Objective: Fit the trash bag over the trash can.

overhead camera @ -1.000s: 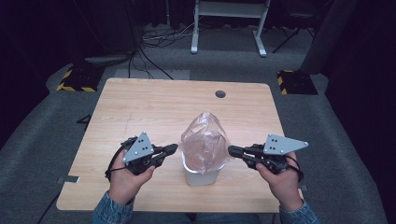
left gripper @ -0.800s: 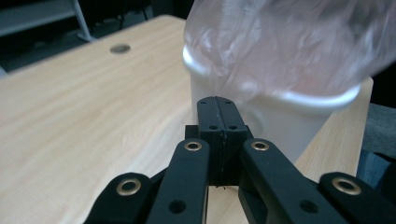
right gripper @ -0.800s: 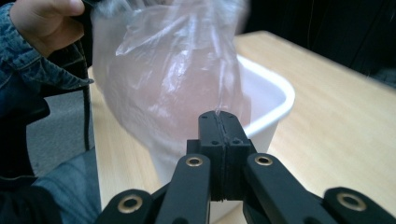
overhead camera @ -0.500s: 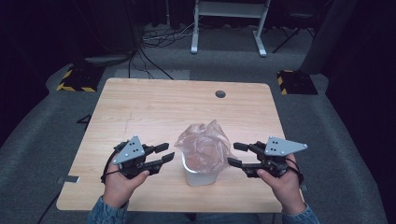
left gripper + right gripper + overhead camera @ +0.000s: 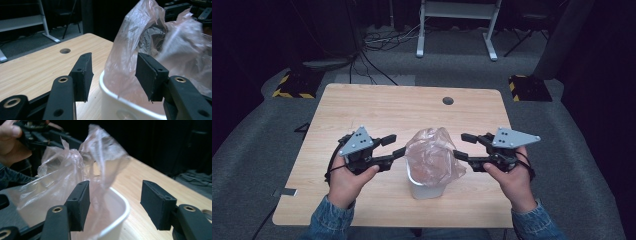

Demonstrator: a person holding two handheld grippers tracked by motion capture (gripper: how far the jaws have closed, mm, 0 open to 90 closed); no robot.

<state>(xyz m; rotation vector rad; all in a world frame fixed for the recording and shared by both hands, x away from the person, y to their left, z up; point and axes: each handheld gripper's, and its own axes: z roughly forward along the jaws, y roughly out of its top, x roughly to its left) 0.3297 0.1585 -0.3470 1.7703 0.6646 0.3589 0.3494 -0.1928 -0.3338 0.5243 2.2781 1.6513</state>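
Both grippers have let go of the plastic bag that they pinched a second ago. The left gripper and right gripper have just been opening, their fingers now apart beside the bag. The bag has slumped lower over the white container.

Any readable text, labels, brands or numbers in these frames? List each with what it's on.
None readable.
The plastic bag, white bin, table and both grippers' grey plates carry no print.
The yellow-black hazard stripes on the floor blocks are a pattern, no wording.
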